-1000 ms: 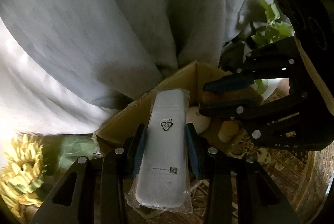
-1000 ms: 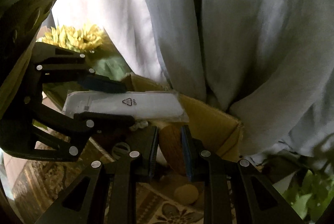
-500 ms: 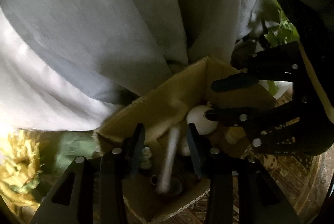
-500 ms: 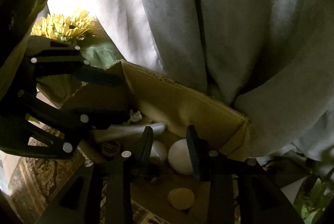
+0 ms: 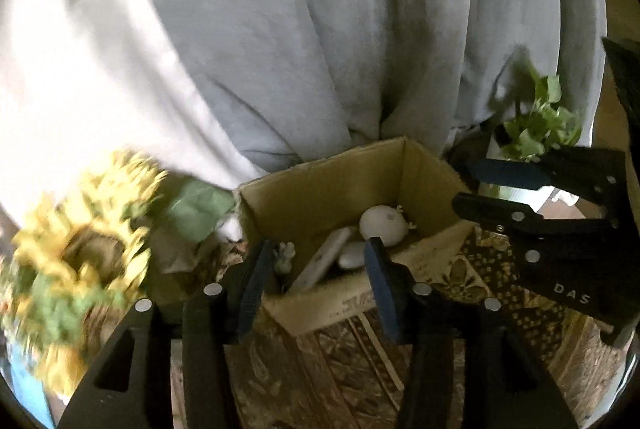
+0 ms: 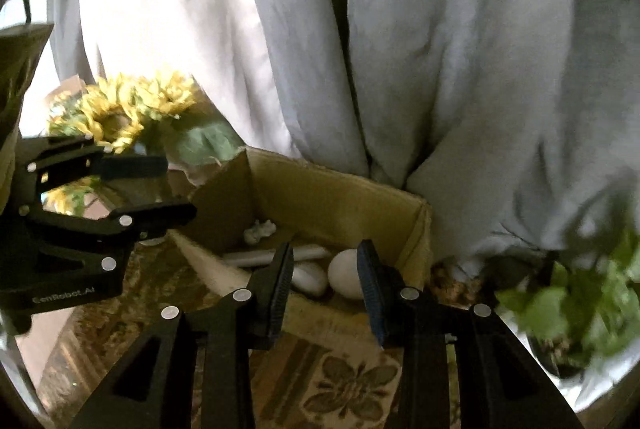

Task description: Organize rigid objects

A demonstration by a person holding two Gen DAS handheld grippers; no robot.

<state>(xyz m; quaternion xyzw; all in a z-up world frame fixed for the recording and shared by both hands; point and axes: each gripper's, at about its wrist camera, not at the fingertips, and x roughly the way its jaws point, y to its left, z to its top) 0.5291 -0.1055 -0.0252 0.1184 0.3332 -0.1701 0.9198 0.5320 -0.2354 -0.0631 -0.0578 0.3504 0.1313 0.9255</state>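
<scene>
L gripper angled down, jaws opening, nothing between its pads, R gripper angled down too, jaws a little apart, empty, the two side by side, each showing at the edge of the other's view

Matt brown cardboard box holds a smooth white egg-like ball; matt grey cloth curtain behind

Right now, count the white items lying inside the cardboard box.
4 visible in the cardboard box: a large egg-shaped one farthest right, a smaller oval beside it, a long flat packet leaning diagonally, a small figurine at left. More may be hidden.
</scene>
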